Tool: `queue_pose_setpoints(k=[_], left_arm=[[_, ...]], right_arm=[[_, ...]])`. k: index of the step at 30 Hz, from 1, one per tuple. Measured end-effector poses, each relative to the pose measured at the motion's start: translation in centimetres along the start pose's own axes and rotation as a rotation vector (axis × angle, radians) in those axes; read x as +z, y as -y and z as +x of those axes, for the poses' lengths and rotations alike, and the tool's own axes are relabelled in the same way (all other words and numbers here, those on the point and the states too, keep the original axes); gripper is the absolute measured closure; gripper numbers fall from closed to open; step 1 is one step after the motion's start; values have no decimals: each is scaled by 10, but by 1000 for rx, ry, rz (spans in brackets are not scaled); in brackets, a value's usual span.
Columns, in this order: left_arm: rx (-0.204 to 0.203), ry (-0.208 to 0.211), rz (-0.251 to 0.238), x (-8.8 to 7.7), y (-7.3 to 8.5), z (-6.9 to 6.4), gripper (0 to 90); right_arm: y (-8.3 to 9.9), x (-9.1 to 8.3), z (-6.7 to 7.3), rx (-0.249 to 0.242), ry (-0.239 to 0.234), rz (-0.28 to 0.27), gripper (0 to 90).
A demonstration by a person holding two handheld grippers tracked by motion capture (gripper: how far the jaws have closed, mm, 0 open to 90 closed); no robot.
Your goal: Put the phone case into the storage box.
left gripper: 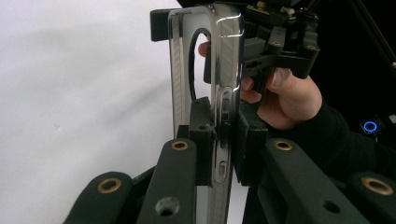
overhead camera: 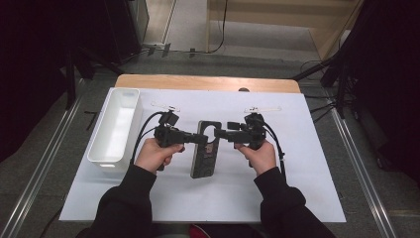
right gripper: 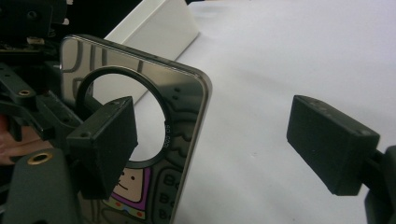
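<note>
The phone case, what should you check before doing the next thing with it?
1. Left gripper squeezing the phone case by its edge: ok.
2. Right gripper open wide enough: ok, one jaw in front of the case's ring hole, the other well clear.
3. Right jaws pressing the case: not ok, not gripping.
4. Case lifted off the white sheet: cannot tell.
5. White bin out of the way: ok, off to the left.
</note>
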State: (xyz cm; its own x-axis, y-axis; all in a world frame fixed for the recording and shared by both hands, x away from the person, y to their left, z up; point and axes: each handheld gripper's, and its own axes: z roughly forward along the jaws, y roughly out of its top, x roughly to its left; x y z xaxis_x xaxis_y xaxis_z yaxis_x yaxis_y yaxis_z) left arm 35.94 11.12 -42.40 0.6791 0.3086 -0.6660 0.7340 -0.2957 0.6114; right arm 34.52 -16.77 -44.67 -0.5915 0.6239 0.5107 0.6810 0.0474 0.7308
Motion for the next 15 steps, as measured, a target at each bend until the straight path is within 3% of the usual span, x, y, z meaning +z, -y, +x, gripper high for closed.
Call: queue_pose_setpoints(k=[15], left_arm=[[27, 30, 15, 2, 1, -1, 797]], right_arm=[[2, 7, -2, -37, -60, 17, 267]])
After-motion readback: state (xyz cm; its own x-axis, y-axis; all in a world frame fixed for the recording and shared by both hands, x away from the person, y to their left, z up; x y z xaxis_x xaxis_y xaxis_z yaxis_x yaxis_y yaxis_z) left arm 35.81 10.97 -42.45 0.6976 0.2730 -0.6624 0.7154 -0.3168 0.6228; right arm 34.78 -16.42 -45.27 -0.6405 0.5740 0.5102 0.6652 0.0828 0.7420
